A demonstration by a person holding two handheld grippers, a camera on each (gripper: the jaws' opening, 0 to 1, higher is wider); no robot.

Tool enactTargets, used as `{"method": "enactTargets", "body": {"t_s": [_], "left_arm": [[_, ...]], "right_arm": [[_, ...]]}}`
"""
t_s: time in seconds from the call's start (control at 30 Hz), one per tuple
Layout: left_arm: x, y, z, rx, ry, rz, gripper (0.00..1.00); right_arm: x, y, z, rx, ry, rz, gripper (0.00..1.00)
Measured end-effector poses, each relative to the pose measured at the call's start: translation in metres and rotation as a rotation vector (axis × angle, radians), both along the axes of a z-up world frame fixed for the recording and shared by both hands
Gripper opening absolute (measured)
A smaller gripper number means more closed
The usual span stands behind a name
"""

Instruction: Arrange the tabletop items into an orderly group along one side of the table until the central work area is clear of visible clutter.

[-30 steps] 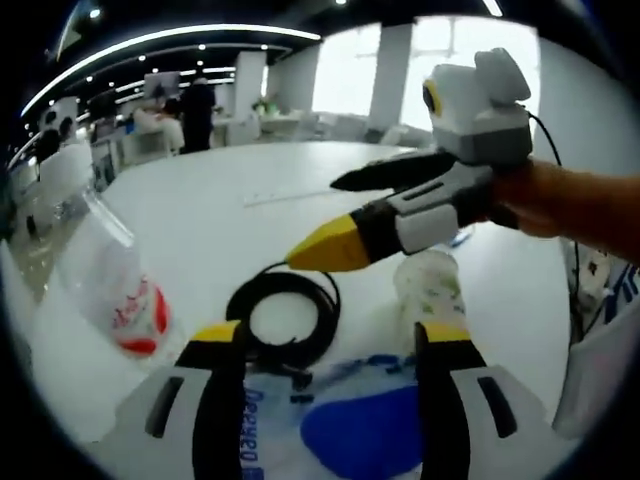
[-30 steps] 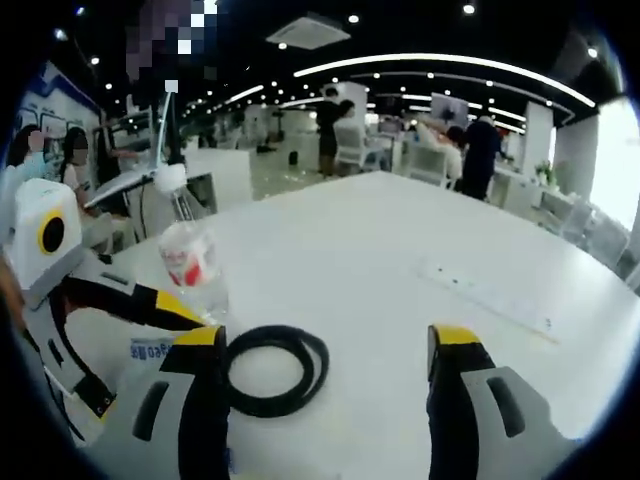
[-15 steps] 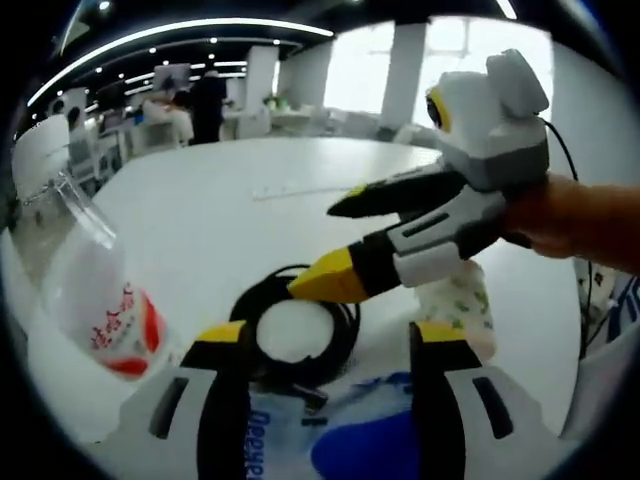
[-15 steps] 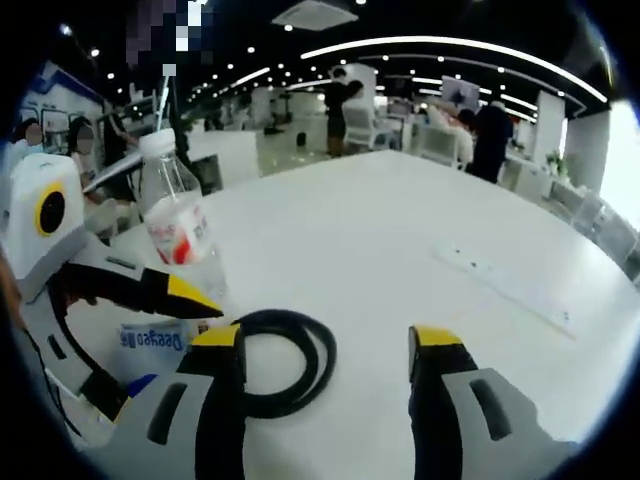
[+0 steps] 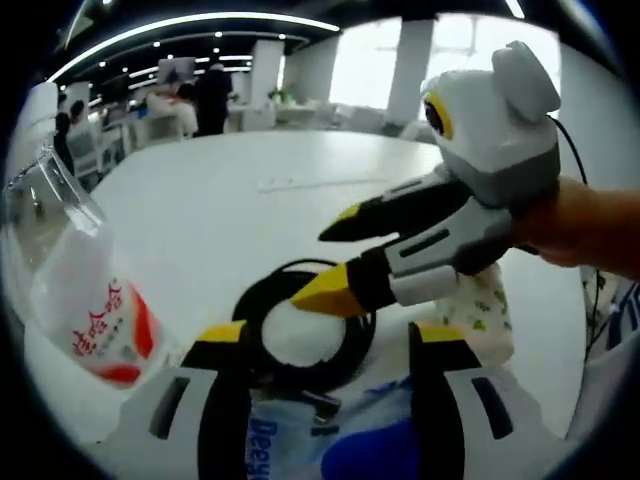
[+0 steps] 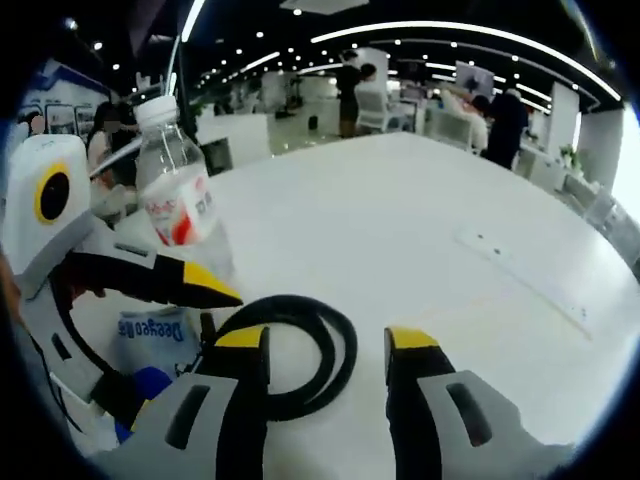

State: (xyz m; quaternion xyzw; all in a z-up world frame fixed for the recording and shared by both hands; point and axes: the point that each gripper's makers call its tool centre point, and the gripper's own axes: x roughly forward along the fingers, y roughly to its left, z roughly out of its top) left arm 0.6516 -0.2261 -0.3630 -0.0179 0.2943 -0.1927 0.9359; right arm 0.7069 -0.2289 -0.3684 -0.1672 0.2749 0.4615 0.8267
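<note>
Right gripper (image 6: 325, 345) has closed in on the coiled black cable (image 6: 300, 350), jaws narrowed astride its near loop but not yet pinching, left gripper (image 5: 325, 340) spread; bottle (image 6: 180, 215), cable and blue packet (image 6: 150, 335) remain ungrouped.

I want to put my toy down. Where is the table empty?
The big bare patch is the white table beyond the black cable, out to the long white strip. It is crowded near the bottle, the cable coil, the blue-print bag and the patterned cup, where both grippers work.
</note>
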Motion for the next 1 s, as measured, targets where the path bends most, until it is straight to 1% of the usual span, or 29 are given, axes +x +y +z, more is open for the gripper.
{"method": "enactTargets", "body": {"t_s": [0.17, 0.33, 0.57, 0.7, 0.73, 0.83, 1.0], "left_arm": [[0.003, 0.002, -0.002, 0.009, -0.002, 0.013, 0.6], [0.004, 0.003, -0.004, 0.025, -0.003, 0.019, 0.62], [0.003, 0.002, -0.008, 0.021, 0.01, 0.018, 0.64], [0.004, 0.003, -0.006, 0.02, 0.007, 0.021, 0.65], [0.005, 0.003, -0.006, 0.021, 0.005, 0.023, 0.65], [0.005, 0.004, -0.006, 0.023, 0.004, 0.027, 0.65], [0.006, 0.005, -0.008, 0.021, 0.01, 0.024, 0.65]], "right_arm": [[0.001, -0.002, -0.005, -0.023, 0.008, -0.001, 0.39], [0.0, -0.003, -0.011, -0.06, 0.002, 0.013, 0.37], [-0.001, -0.004, -0.02, -0.087, 0.015, 0.013, 0.32], [-0.002, -0.003, -0.024, -0.098, 0.02, 0.014, 0.3], [-0.003, -0.003, -0.024, -0.101, 0.021, 0.016, 0.28], [-0.003, -0.005, -0.028, -0.124, 0.014, 0.016, 0.26], [0.0, -0.006, -0.028, -0.119, 0.016, -0.007, 0.22]]}}
